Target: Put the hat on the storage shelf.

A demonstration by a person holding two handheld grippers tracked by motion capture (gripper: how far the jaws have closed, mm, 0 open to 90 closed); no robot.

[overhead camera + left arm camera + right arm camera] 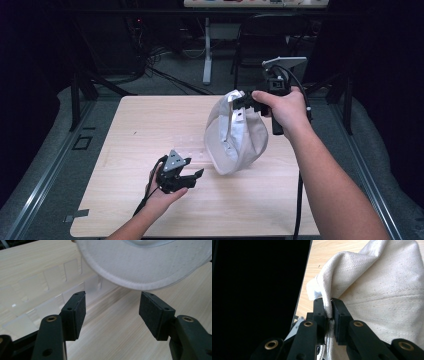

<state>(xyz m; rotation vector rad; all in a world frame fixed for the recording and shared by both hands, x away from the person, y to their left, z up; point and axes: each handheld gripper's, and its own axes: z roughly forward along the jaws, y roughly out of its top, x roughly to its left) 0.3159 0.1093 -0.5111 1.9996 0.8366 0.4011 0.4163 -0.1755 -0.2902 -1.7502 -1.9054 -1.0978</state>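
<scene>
Above the far right part of the wooden table point(150, 120), a cream cloth cap point(235, 137) hangs from the right gripper point(246, 101), whose jaws pinch its rim, while the left gripper point(196, 176), jaws parted and empty, sits low to the cap's left, just short of its brim.

cap point(384, 285): off-white woven cloth, twill weave seen, matt
table point(150, 130): pale wood grain, smooth, faint sheen
pads point(153, 312): black, matt, rubbery look

left gripper point(196, 175) low, fingers spread apart, right gripper point(243, 100) raised, fingers clamped
</scene>
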